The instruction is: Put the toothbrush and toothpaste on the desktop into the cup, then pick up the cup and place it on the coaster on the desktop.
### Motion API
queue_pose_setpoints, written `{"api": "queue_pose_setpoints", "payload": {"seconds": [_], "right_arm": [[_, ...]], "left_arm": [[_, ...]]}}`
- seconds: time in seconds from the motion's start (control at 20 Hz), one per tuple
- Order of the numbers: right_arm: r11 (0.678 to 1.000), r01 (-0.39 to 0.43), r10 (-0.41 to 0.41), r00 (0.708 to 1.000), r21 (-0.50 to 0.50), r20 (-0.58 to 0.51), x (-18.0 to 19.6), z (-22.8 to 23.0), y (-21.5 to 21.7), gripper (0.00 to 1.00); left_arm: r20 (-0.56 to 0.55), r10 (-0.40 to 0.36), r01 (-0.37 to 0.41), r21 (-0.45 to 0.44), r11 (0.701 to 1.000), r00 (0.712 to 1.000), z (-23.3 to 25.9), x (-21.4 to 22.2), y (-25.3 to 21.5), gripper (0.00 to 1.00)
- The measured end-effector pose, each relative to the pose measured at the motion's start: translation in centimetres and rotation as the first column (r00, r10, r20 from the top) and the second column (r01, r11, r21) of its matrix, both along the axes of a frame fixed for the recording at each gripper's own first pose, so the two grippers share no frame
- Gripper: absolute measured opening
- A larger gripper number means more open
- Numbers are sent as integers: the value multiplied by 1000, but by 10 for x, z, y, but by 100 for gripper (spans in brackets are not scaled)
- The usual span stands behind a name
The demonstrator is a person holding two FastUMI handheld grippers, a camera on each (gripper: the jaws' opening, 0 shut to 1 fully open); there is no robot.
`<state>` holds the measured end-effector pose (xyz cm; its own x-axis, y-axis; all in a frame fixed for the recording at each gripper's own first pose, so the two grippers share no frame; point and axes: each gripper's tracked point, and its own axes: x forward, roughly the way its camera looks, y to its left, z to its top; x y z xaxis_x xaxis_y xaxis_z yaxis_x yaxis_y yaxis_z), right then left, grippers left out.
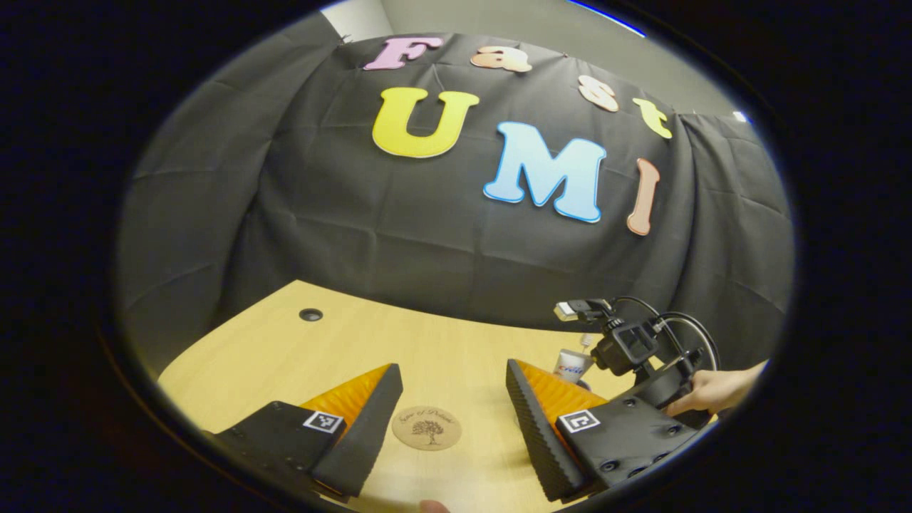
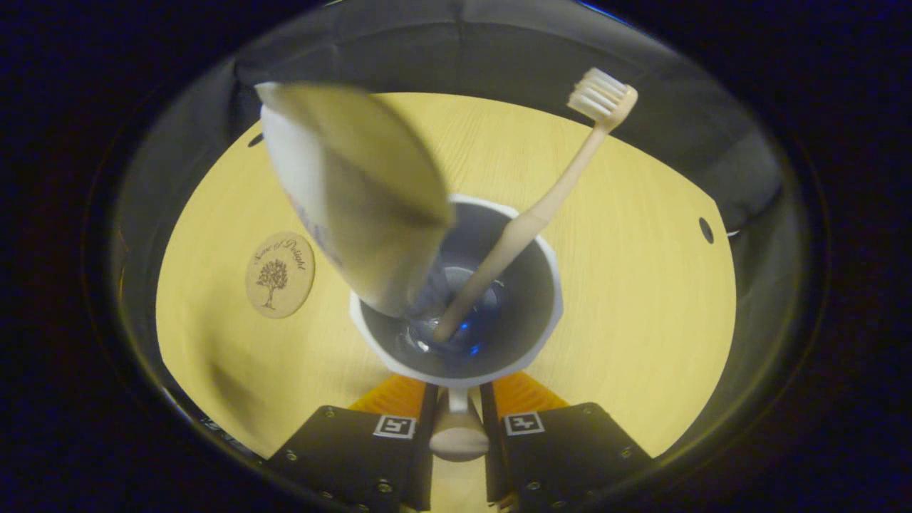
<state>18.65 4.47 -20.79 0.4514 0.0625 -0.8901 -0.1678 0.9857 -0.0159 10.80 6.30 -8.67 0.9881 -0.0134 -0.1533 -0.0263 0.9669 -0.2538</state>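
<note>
The right gripper (image 2: 456, 420) is closing tight on the cup's handle (image 2: 457, 436), both fingers pinching it w/ barely a gap; the cup (image 2: 499, 335) is sitting just ahead of the fingers, over the desk (image 2: 641, 285); inside it the toothbrush (image 2: 531, 217) is leaning bristles-up toward the far right rim and the toothpaste (image 2: 349, 199) is standing tall on the left side, tilting over the rim; the coaster (image 2: 280, 274) is lying left of the cup, apart from it, nothing on it.

The left gripper (image 1: 452, 420) is hanging wide open, holding nothing, w/ the coaster (image 1: 427, 427) showing between its fingers; right of the coaster a hand (image 1: 712, 390) is gripping the other tool.

Risk, I'd say: the tube is top-heavy and leaning out, so a quick swing toward the coaster could tip it out, or twist the cup in that narrow handle pinch; setting down off-centre could leave the cup rocking on the coaster's edge.

Count: 1 cup, 1 toothbrush, 1 tube, 1 coaster, 2 grippers.
</note>
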Motion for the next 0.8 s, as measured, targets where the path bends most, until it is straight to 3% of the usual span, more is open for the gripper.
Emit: {"api": "queue_pose_setpoints", "payload": {"seconds": [0.2,0.25,0.3,0.35,0.45,0.55,0.65,0.7,0.8], "right_arm": [[1000,-2,2,1000,-8,27,1,6,-1,27],[1000,-3,4,999,-13,39,2,2,0,27],[1000,-5,6,999,-18,48,3,4,0,27],[1000,-10,11,998,-17,57,3,7,3,27],[999,-33,34,997,-11,75,1,16,11,27],[998,-60,60,995,-2,85,-2,23,28,30],[995,-95,94,991,6,97,-1,32,48,27],[993,-117,115,988,15,100,-2,32,64,27],[988,-151,147,984,24,100,0,38,83,27]], "left_arm": [[-9,21,-22,-5,1000,1000,-4,-8,13,94],[-8,25,-25,-5,1000,1000,-4,-10,15,99],[-9,27,-27,-5,1000,1000,-3,-11,16,94],[-8,30,-30,-4,1000,1000,-2,-13,17,98],[-6,36,-36,-4,999,999,-1,-18,21,94],[-6,45,-45,-7,999,999,0,-26,28,94],[-10,50,-50,-11,999,999,1,-32,33,94],[-14,54,-54,-14,998,998,0,-37,36,89],[-17,58,-59,-14,998,998,1,-45,42,94]]}}
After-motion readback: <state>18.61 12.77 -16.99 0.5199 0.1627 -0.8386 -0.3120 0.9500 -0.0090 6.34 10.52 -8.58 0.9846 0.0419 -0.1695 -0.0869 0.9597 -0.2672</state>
